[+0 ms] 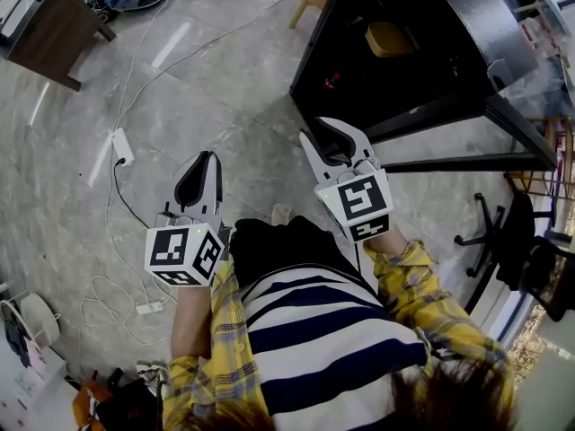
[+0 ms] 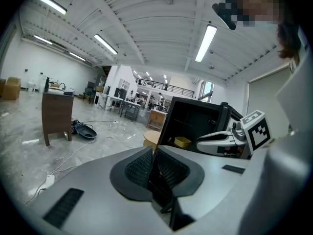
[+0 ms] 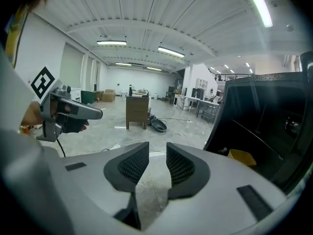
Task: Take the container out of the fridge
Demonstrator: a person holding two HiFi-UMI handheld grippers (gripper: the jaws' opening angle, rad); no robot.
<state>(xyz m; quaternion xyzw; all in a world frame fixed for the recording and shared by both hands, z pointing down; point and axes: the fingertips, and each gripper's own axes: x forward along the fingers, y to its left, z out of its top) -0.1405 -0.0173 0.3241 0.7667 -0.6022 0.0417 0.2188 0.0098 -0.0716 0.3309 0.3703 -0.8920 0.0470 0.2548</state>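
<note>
Container sits flat inside fridge, long axis roughly across opening.

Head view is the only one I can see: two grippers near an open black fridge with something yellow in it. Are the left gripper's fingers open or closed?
Observer: In its own view the left gripper has its fingers pressed together, with nothing between them.
Visitor: And the right one?
Observer: The right gripper has its fingers apart; only bare floor shows in the gap.
Visitor: So nothing holds the yellow thing?
Observer: Right. The container sits low inside the fridge, off to the right of those fingers and apart from them.
</note>
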